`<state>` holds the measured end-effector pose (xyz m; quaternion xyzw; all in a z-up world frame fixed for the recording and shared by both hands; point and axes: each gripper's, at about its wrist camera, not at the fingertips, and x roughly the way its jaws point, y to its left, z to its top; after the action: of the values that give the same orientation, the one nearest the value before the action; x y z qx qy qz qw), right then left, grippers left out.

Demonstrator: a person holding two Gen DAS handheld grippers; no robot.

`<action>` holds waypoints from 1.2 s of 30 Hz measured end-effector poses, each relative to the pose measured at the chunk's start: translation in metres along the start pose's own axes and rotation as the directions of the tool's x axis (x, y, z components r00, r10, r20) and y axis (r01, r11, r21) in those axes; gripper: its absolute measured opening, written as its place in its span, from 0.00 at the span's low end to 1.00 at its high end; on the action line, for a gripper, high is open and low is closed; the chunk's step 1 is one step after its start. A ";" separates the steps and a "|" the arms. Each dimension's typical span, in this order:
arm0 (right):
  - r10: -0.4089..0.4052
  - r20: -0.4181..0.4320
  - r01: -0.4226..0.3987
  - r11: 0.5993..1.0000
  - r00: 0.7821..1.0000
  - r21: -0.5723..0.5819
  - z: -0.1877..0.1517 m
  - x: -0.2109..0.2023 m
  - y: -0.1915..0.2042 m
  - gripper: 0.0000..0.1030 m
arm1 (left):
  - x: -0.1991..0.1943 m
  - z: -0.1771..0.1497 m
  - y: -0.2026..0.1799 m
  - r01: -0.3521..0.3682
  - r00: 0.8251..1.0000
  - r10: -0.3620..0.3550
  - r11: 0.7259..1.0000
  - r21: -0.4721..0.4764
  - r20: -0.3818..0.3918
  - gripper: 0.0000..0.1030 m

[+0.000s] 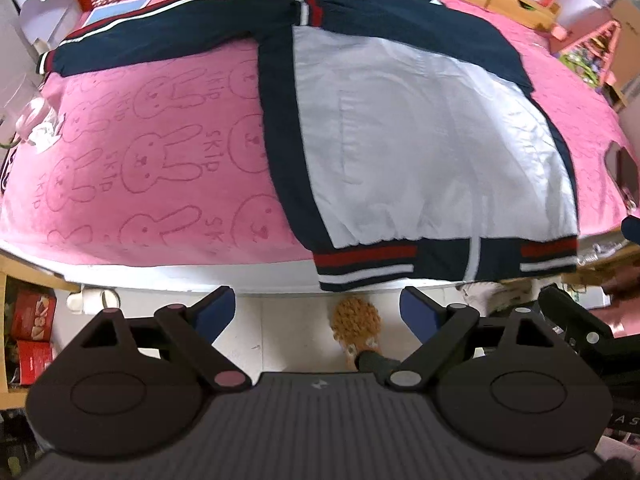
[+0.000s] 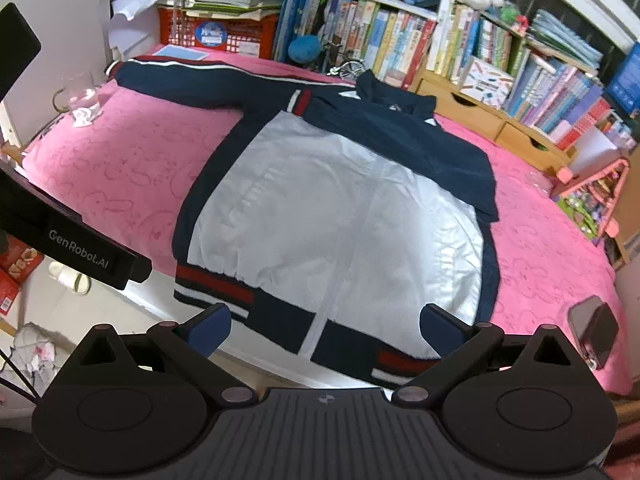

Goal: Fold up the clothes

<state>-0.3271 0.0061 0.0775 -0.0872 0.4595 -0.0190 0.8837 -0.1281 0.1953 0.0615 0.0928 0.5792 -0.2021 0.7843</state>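
On my far left a glass mug point(image 2: 78, 94) stands at the edge of the pink rabbit-print blanket point(image 1: 132, 168), clear of the work. Next comes the jacket's left sleeve point(image 1: 160, 40), stretched straight out sideways, so it lies flat and ready to be turned inward. The navy-and-white jacket point(image 2: 332, 208) itself lies face up in the middle, hem toward me at the near edge, where I can reach it. Its other sleeve point(image 2: 404, 136) is folded across the chest, cuff point(image 2: 301, 104) near the left shoulder. My left gripper point(image 1: 316, 308) hangs off the edge below the hem, released and empty; my right gripper point(image 2: 325, 324) hovers over the hem, also spread, grasping nothing. A phone point(image 2: 592, 334) lies far right.
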 end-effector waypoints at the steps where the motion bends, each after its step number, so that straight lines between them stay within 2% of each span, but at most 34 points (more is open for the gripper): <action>1: 0.010 -0.002 -0.010 1.000 1.000 -0.005 0.004 0.006 -0.001 0.99 | 0.003 0.004 0.001 -0.007 1.000 0.007 1.000 -0.010 -0.004 0.88; 6: 0.067 -0.004 -0.067 0.997 0.998 -0.037 0.036 0.042 -0.014 0.99 | 0.019 0.037 0.007 -0.060 0.998 0.059 0.995 -0.081 -0.018 0.89; 11: 0.120 -0.009 -0.121 0.989 0.993 -0.080 0.079 0.088 -0.031 0.99 | 0.038 0.074 0.011 -0.118 0.993 0.114 0.976 -0.183 -0.030 0.92; 14: 0.151 -0.006 -0.151 0.983 0.989 -0.108 0.104 0.116 -0.040 0.99 | 0.044 0.086 0.018 -0.162 0.987 0.154 0.953 -0.256 -0.052 0.92; 17: 0.176 0.011 -0.173 0.976 0.984 -0.134 0.129 0.143 -0.041 0.99 | 0.039 0.088 0.030 -0.189 0.982 0.185 0.926 -0.327 -0.042 0.92; 20: 0.169 0.034 -0.162 0.974 0.985 -0.156 0.155 0.167 -0.030 0.99 | 0.035 0.085 0.047 -0.213 0.976 0.213 0.896 -0.389 -0.046 0.93; 23: 0.204 0.070 -0.187 0.962 0.976 -0.198 0.184 0.187 -0.012 0.99 | 0.032 0.083 0.071 -0.219 0.974 0.222 0.863 -0.455 -0.049 0.93; 27: 0.280 0.143 -0.219 0.915 0.949 -0.339 0.230 0.206 0.040 0.99 | 0.031 0.081 0.115 -0.205 0.976 0.213 0.818 -0.537 -0.049 0.93; 29: 0.335 0.180 -0.241 0.882 0.925 -0.406 0.255 0.211 0.070 0.99 | 0.032 0.081 0.137 -0.190 0.978 0.202 0.803 -0.565 -0.042 0.93; 33: 0.463 0.233 -0.274 0.784 0.855 -0.557 0.305 0.227 0.148 0.99 | 0.032 0.077 0.178 -0.150 0.982 0.190 0.785 -0.601 0.003 0.93; 36: 0.520 0.232 -0.243 0.689 0.822 -0.683 0.332 0.253 0.217 0.98 | 0.027 0.066 0.200 -0.124 0.978 0.201 0.785 -0.608 0.059 0.93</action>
<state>0.0791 0.2358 0.0225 -0.2772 0.2515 0.3420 0.8619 0.0208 0.3451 0.0382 -0.1232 0.5545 0.0550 0.8212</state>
